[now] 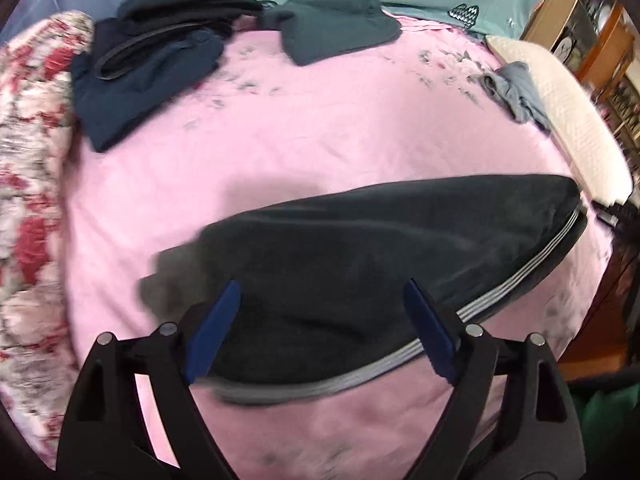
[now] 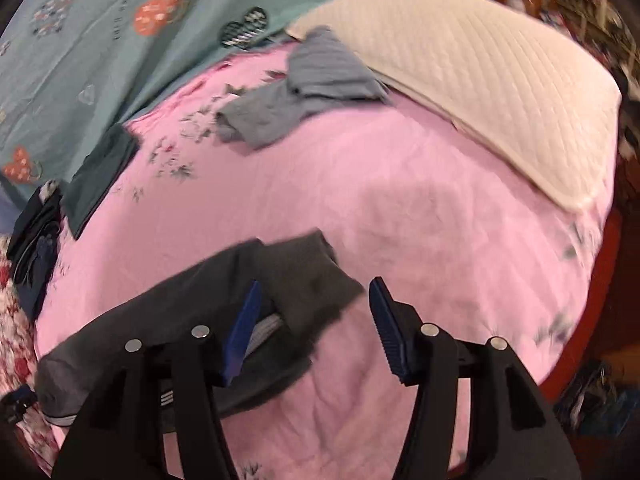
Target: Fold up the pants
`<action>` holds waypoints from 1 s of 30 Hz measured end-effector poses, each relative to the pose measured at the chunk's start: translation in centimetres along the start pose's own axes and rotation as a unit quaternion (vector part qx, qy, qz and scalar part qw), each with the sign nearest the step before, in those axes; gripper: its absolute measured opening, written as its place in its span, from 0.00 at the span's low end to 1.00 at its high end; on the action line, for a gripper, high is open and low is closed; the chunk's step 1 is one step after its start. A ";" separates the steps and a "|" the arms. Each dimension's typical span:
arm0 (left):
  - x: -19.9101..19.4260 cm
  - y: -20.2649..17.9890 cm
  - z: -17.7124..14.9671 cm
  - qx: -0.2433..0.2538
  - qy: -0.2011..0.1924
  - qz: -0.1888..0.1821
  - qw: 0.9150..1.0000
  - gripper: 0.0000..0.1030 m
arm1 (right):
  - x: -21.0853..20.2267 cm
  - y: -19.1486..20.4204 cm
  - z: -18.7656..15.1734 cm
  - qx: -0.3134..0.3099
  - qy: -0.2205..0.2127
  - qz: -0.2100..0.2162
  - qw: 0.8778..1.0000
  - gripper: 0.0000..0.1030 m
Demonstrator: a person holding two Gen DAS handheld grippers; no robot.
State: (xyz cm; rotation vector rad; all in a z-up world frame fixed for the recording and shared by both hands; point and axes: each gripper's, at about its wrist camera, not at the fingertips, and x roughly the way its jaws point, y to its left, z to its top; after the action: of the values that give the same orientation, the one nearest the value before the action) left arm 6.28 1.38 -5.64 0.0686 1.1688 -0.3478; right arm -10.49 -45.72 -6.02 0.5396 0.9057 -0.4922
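Note:
Dark grey pants [image 1: 380, 248] with grey side stripes [image 1: 500, 292] lie folded lengthwise on the pink bedsheet [image 1: 320, 140]. My left gripper [image 1: 324, 312] is open, its blue pads on either side of the near end of the pants, just above the fabric. In the right wrist view the pants [image 2: 240, 292] lie at lower left. My right gripper [image 2: 316, 316] is open above one end of the pants; its left fingertip is over the fabric and its right one is over the pink sheet [image 2: 400, 200].
A pile of folded dark blue clothes [image 1: 152, 56] and a dark teal garment [image 1: 336, 32] lie at the far side. A crumpled grey-blue garment [image 2: 304, 84] lies by a white quilted pillow [image 2: 480, 88]. A floral quilt [image 1: 28, 160] is at left and a teal sheet [image 2: 100, 40] behind.

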 end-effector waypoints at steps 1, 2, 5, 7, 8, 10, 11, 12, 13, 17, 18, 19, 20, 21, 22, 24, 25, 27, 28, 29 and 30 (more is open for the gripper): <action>1.4 -0.7 0.2 -0.004 0.013 -0.003 1.000 0.83 | 0.3 -0.5 -0.2 0.015 0.007 0.009 1.000 0.55; 2.3 -1.2 0.2 -0.007 0.022 -0.005 1.000 0.83 | 1.1 -1.0 -0.5 0.038 0.023 0.018 0.999 0.55; 5.6 -2.1 -0.5 -0.011 0.060 0.005 0.998 0.83 | 3.5 -1.4 -1.0 0.088 0.050 0.063 0.993 0.55; 7.3 -2.4 -1.4 0.001 0.079 0.033 0.996 0.83 | 5.1 -1.6 -1.0 0.113 0.064 0.072 0.989 0.55; 7.4 -2.7 -1.6 0.009 0.075 0.040 0.996 0.83 | 5.6 -1.5 -1.0 0.126 0.069 0.089 0.986 0.55; 7.4 -3.1 -1.6 0.017 0.072 0.045 0.996 0.84 | 6.6 -0.9 -1.0 0.135 0.085 0.094 0.983 0.55; 7.3 -3.0 -1.6 0.015 0.073 0.042 0.996 0.84 | 6.5 -0.4 -0.9 0.132 0.083 0.088 0.984 0.51; 7.3 -2.8 -1.5 0.012 0.076 0.036 0.996 0.84 | 6.6 0.1 -0.7 0.127 0.081 0.094 0.984 0.42; 7.1 -2.5 -1.4 0.007 0.077 0.031 0.997 0.84 | 6.4 0.4 -0.5 0.127 0.082 0.097 0.984 0.34; 5.0 -1.6 -0.9 -0.022 0.059 0.024 0.998 0.84 | 2.6 4.0 0.6 0.051 0.050 0.090 0.993 0.28; 4.4 -1.3 -0.9 -0.028 0.054 0.026 0.998 0.84 | 1.1 5.7 0.7 0.018 0.038 0.101 0.994 0.28; 3.6 -1.0 -0.9 -0.032 0.047 0.029 0.998 0.84 | -0.8 8.0 0.8 -0.018 0.030 0.126 0.991 0.28; 3.0 -0.7 -0.9 -0.035 0.041 0.031 0.998 0.84 | -1.7 9.9 0.7 -0.043 0.029 0.147 0.988 0.28; 2.5 -0.4 -1.0 -0.040 0.036 0.033 0.998 0.84 | -2.8 12.4 0.3 -0.078 0.029 0.169 0.982 0.28; 2.1 0.1 -1.1 -0.045 0.033 0.034 0.998 0.84 | -3.6 15.3 -0.7 -0.127 0.028 0.185 0.974 0.28; 1.6 0.6 -1.2 -0.055 0.028 0.037 0.997 0.84 | -3.4 20.7 -3.4 -0.214 0.035 0.193 0.957 0.33; 1.6 0.9 -1.2 -0.059 0.029 0.036 0.997 0.84 | -2.8 22.3 -4.5 -0.235 0.037 0.193 0.952 0.44; 1.4 1.5 -1.7 -0.062 0.034 0.040 0.997 0.84 | 0.1 26.6 -8.7 -0.296 0.063 0.192 0.933 0.73; 1.4 1.6 -1.7 -0.063 0.034 0.041 0.997 0.84 | 2.6 28.7 -11.5 -0.336 0.103 0.174 0.920 0.75; 1.2 1.9 -2.0 -0.063 0.034 0.039 0.997 0.84 | 4.3 30.0 -13.1 -0.354 0.136 0.163 0.911 0.77; 1.0 2.0 -2.2 -0.064 0.033 0.037 0.997 0.84 | 5.4 30.9 -14.7 -0.372 0.155 0.153 0.902 0.81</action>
State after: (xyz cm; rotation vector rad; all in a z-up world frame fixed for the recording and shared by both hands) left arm 5.33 3.57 -7.68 0.0113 1.2484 -0.2052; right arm 2.33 -13.92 -10.88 0.0432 1.1994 0.2493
